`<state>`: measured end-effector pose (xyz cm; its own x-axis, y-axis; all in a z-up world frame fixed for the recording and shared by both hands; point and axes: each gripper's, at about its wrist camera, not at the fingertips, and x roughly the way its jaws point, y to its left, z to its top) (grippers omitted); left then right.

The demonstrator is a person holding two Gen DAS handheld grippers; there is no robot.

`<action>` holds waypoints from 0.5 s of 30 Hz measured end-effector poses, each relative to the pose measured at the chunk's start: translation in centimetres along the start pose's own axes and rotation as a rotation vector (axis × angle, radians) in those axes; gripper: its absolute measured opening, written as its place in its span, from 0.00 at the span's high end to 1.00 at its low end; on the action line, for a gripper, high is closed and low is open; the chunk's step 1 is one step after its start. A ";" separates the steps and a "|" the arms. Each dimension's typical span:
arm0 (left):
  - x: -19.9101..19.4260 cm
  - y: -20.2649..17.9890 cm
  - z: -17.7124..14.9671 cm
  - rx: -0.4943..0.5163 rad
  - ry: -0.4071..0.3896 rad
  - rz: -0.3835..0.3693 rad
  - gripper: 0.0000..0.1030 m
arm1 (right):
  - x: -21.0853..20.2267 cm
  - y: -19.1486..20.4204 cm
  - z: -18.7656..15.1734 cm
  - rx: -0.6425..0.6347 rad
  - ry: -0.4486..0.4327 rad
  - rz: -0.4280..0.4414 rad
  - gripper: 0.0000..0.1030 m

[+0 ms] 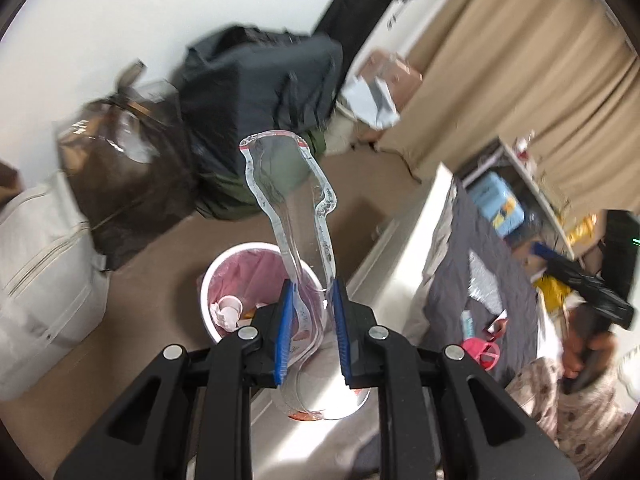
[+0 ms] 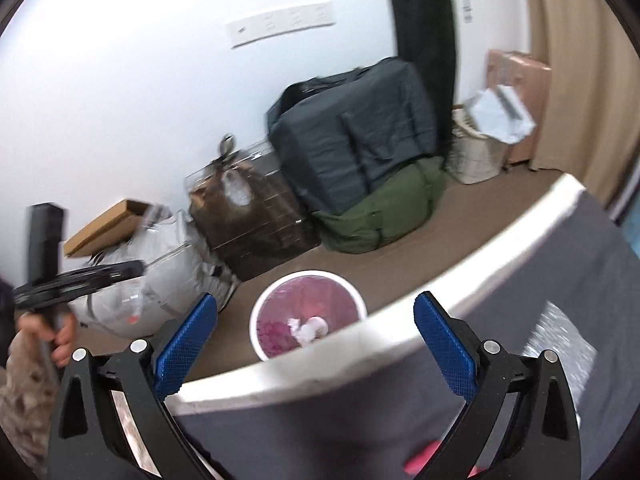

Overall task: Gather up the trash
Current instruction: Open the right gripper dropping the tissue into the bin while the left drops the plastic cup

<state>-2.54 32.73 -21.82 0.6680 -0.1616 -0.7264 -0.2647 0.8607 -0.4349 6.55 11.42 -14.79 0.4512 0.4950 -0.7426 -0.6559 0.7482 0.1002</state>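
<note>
Trash is partly gathered, I judge: the white bin (image 1: pixel 256 248) with its pink liner stands on the brown carpet (image 1: pixel 160 264) beside the bed (image 2: pixel 360 364) and already holds crumpled white scraps (image 2: pixel 308 328). One more piece is on its way: a clear plastic wrapper (image 1: pixel 292 200), pinched in the left gripper (image 1: pixel 310 332) just above the bin's rim, not yet dropped. The right gripper (image 2: pixel 316 344) is spread wide with nothing in it, over the bed edge. More clutter lies on the grey blanket (image 1: pixel 480 280).
</note>
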 end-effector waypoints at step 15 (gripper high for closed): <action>18.5 -0.2 2.1 0.163 0.338 0.101 0.41 | -4.8 -10.2 -9.1 0.326 0.054 -0.196 0.07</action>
<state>11.35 30.60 -34.08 0.3705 -0.1989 -0.9073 -0.1851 0.9414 -0.2819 5.58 -2.60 -18.29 0.5110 0.3109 -0.8014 -0.3294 0.9319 0.1515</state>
